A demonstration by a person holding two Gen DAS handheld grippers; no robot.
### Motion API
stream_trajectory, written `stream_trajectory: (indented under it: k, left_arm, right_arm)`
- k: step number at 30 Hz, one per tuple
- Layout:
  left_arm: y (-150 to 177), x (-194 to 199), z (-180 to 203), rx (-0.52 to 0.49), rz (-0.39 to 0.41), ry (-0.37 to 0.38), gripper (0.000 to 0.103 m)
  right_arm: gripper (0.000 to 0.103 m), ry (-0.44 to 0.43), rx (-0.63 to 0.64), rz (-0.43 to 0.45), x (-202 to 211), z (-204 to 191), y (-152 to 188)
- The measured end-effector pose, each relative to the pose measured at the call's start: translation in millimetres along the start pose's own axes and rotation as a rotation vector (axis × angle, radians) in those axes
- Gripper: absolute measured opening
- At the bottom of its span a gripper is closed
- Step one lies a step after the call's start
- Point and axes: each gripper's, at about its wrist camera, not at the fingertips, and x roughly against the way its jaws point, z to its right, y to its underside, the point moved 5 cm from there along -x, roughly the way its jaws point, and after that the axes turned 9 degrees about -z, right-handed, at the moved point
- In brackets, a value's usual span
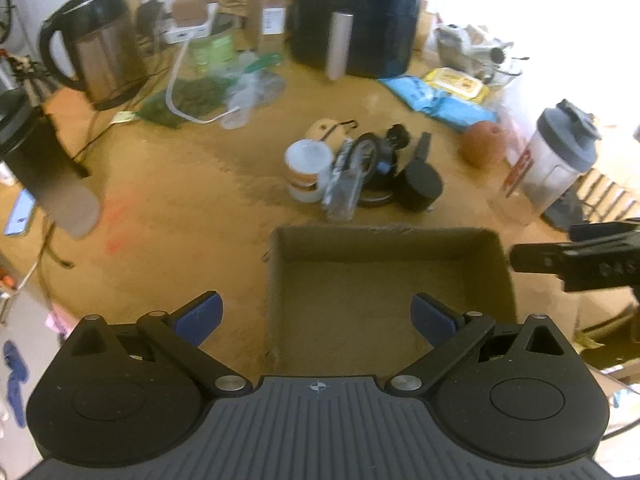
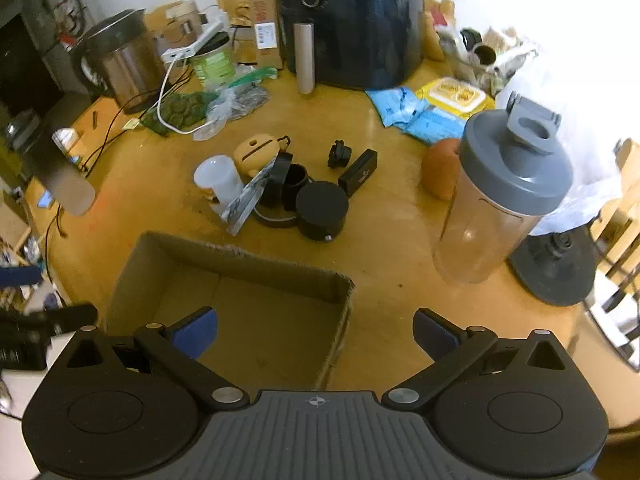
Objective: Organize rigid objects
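Observation:
An open cardboard box (image 1: 384, 236) (image 2: 244, 262) sits on the wooden table with nothing visible inside. Just beyond it lies a cluster of small items: a white jar (image 1: 308, 170) (image 2: 218, 178), a clear flat packet (image 1: 344, 188) (image 2: 246, 200), a black round container (image 1: 422, 186) (image 2: 322, 208), a black rectangular block (image 2: 358, 172), a small black clip (image 2: 339, 154) and a tan case (image 2: 258, 150). My left gripper (image 1: 316, 318) hovers open over the box's near left wall. My right gripper (image 2: 316, 332) hovers open over the box's right corner. Neither holds anything.
A shaker bottle (image 2: 500, 204) and an orange fruit (image 2: 440, 172) stand right of the cluster. A black air fryer (image 2: 352, 20), a steel kettle (image 2: 124, 60), cables, blue packets (image 2: 412, 114) and a dark tumbler (image 1: 48, 172) ring the table (image 2: 392, 240).

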Motion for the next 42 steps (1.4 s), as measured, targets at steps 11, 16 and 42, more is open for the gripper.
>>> stream_trajectory:
  k: [11, 16, 42]
  left_arm:
    - [-24, -24, -15, -0.018, -0.047, 0.197, 0.102]
    - [-32, -29, -20, -0.039, -0.052, 0.215, 0.102]
    - [-36, -30, -71, 0.059, -0.067, 0.206, 0.102]
  right_arm:
    - [0.103, -0.020, -0.013, 0.004, -22, -6, -41]
    - [0.103, -0.020, 0.015, 0.020, -31, -4, -58]
    - [0.080, 0.006, -0.026, -0.033, -142, 3, -107]
